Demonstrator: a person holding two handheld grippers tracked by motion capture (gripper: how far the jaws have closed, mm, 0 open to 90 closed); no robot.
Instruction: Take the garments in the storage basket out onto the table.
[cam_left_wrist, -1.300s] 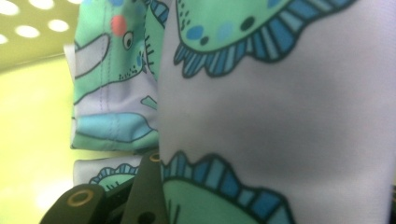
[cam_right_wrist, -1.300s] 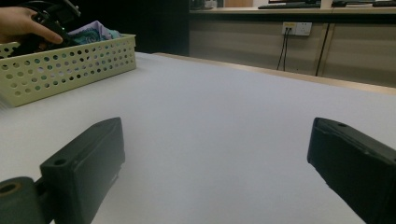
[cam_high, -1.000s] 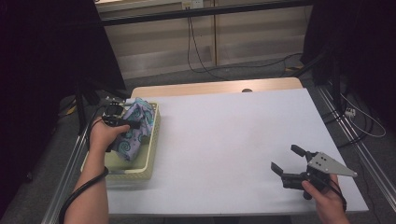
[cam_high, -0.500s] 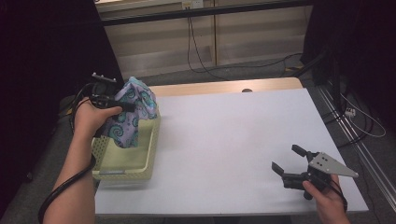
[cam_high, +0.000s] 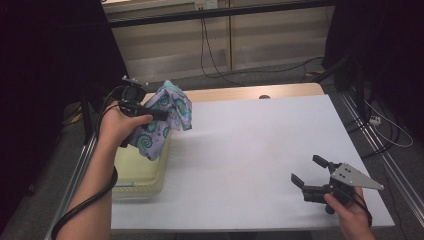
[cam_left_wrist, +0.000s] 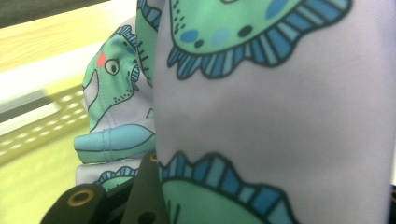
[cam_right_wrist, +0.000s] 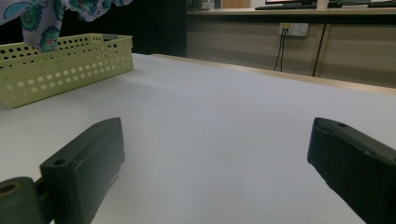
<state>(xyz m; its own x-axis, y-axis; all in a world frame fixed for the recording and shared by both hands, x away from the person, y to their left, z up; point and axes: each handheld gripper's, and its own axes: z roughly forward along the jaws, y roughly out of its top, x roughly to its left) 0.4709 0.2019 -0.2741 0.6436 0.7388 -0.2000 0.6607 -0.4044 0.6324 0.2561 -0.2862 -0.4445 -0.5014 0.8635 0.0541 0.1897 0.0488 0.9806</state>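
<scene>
Pinching cloth (cam_high: 167, 117) above basket (cam_high: 142, 172), left gripper (cam_high: 159, 115) jaws clamped; right gripper (cam_high: 308, 170) jaws spread, low over bench (cam_high: 250, 150).

The cloth (cam_high: 167, 117) clamped in the left tool (cam_high: 150, 114) is a smooth, soft knit, matt, printed in teal and blue on pale lilac. Below that tool, the basket (cam_high: 142, 175) is pale green plastic, perforated and slightly glossy. The right tool (cam_high: 311, 172) has matt black plastic jaws and rests over the desk (cam_high: 250, 150), whose top is smooth matt white with a light wood edge.
</scene>
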